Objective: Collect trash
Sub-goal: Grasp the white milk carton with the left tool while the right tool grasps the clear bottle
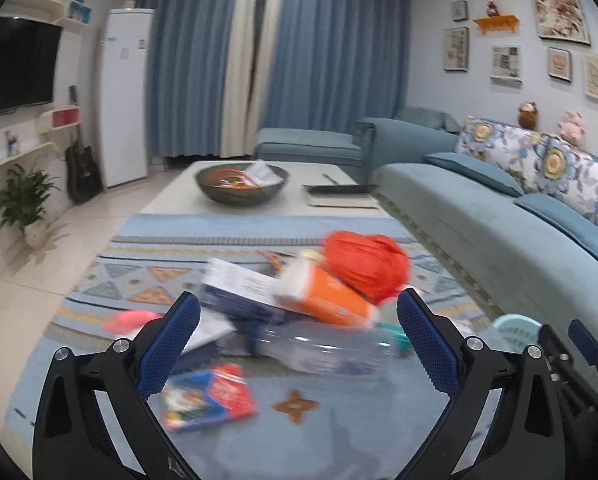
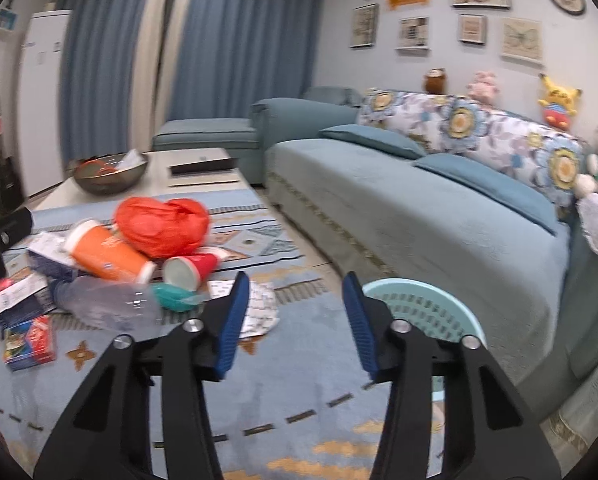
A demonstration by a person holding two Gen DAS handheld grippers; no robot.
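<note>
Left wrist view: the left gripper (image 1: 299,344) is spread wide and holds nothing. Centre frame, the trash still lies on the rug (image 1: 339,432): a clear plastic bottle (image 1: 319,350), an orange paper cup (image 1: 323,300), a red plastic bag (image 1: 365,266) and a snack packet (image 1: 209,398).

Right wrist view: the right gripper (image 2: 295,324) is half open and empty. The mint basket (image 2: 423,306) sits lower right beside it, its inside hidden, and the pile is at left, so collecting looks barely begun.

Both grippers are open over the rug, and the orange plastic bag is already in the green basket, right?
Not quite. The right wrist view shows the orange plastic bag still on the rug among the litter, apart from the green basket. Both grippers, left and right, are open.
</note>
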